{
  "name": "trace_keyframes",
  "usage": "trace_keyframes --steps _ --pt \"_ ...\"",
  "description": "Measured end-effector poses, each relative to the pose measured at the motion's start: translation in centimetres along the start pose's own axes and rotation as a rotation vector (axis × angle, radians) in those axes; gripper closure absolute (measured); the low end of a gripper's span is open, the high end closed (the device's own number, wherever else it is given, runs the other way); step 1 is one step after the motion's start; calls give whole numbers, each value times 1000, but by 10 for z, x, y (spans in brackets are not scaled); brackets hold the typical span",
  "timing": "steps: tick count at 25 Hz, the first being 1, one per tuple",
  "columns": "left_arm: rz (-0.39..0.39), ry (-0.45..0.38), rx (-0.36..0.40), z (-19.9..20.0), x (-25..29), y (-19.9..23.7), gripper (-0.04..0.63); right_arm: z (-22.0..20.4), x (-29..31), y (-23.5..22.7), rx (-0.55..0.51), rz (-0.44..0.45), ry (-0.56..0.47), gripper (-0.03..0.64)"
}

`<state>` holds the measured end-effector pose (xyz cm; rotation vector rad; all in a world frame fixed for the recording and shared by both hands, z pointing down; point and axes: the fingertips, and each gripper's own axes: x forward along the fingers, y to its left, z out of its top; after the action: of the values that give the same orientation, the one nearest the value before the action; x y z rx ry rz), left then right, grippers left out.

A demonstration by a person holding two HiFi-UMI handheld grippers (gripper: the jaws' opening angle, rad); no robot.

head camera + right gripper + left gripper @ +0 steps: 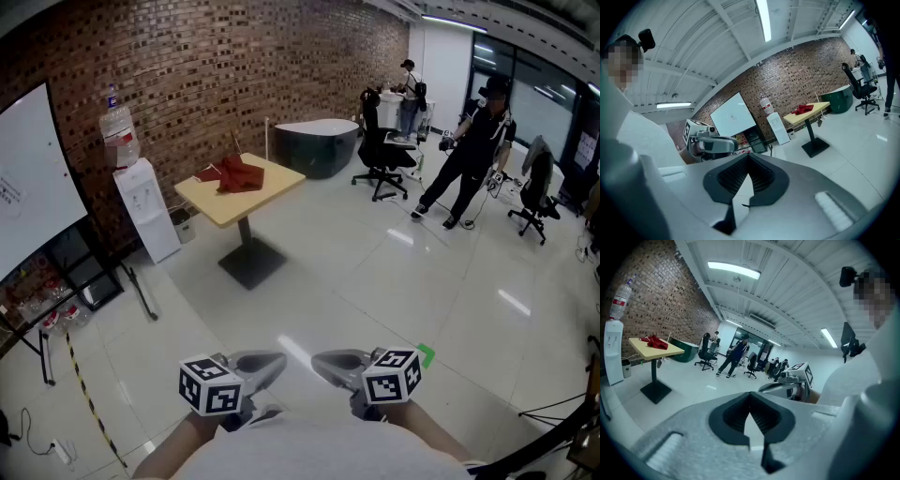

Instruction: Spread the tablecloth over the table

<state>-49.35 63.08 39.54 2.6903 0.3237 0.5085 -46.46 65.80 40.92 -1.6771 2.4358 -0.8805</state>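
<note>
The red tablecloth (239, 175) lies crumpled in a heap on the square wooden table (258, 195), far across the floor from me. My left gripper (265, 362) and right gripper (330, 363) are held close to my body, tips pointing at each other, both shut and empty. In the left gripper view the jaws (751, 417) meet with nothing between them; the cloth (655, 341) and table (662, 350) sit far left, and the right gripper (787, 383) is ahead. The right gripper view shows its shut gripper (749, 177), the cloth (804, 109) and the left gripper (712, 143).
A water dispenser (145, 206) and a whiteboard (28, 183) stand along the brick wall at left. Behind the table is a dark green tub (317, 145). Office chairs (382, 150) and a standing person (469, 155) are at the back right. Glossy tiled floor lies between me and the table.
</note>
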Motion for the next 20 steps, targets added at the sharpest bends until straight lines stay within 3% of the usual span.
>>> trace_keyframes --steps 6,11,15,20 --pt "-12 4 -20 13 21 49 594 13 25 -44 19 -15 10 617" --pt "-43 21 -59 29 39 114 594 29 66 -93 58 -36 43 617" --pt "-59 17 -89 60 61 183 594 64 106 -147 82 -46 58 615" --pt "-53 6 -150 102 102 315 594 111 180 -251 136 -62 79 615"
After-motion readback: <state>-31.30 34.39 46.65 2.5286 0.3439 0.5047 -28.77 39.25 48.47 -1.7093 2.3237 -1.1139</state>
